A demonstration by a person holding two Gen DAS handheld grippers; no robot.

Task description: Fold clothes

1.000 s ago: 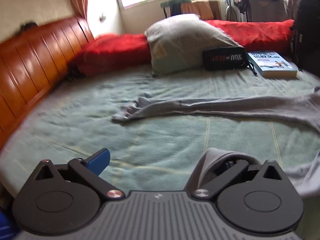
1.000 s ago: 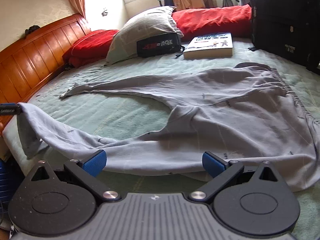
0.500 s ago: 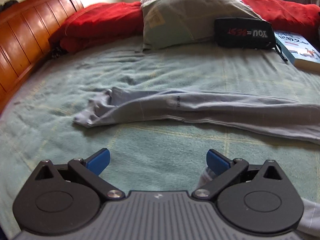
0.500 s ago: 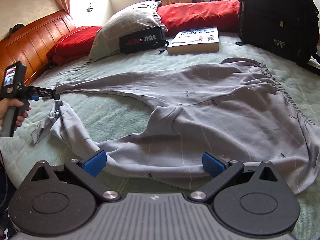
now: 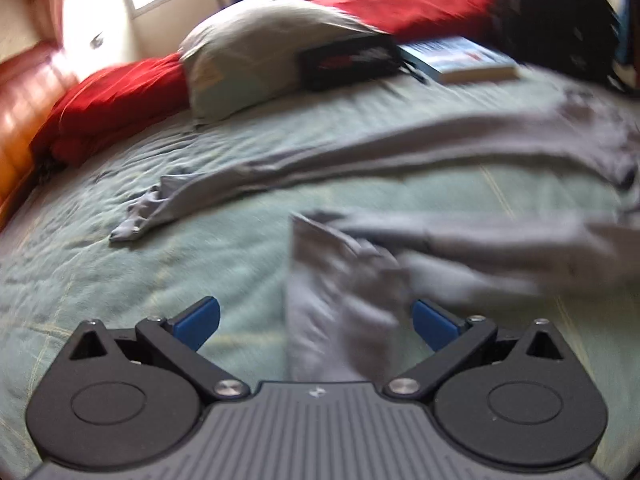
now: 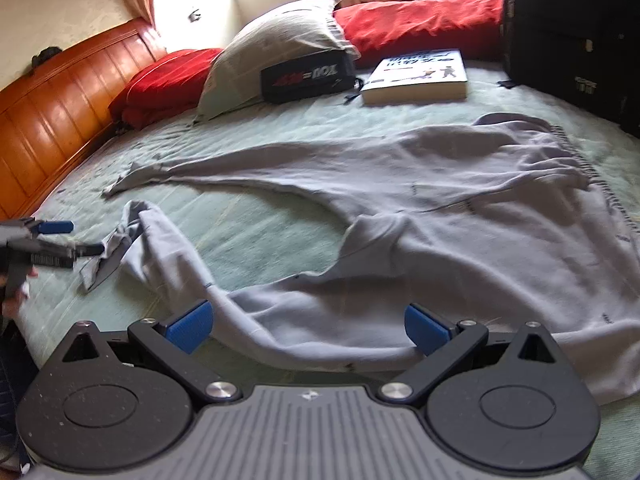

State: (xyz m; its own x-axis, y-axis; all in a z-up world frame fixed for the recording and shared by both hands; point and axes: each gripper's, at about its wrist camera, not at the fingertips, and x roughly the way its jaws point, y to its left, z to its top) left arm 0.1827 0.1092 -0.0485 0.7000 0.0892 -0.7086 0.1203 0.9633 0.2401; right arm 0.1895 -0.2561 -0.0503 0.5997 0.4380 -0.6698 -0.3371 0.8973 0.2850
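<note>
— Left wrist view?
— One grey long-sleeved top (image 5: 460,152) on the green bedspread (image 5: 120,264); left gripper (image 5: 316,322) jaws spread wide, a sleeve cuff lying between them, ungripped.

— Right wrist view?
— Right gripper (image 6: 308,326) wide apart, empty, over the near sleeve. One book (image 6: 418,78), two red pillows (image 6: 164,80).

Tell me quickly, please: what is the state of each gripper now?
Left gripper: open, holding nothing; the grey garment's near leg end lies between its fingers.
Right gripper: open, holding nothing, above the garment's near edge.
</note>
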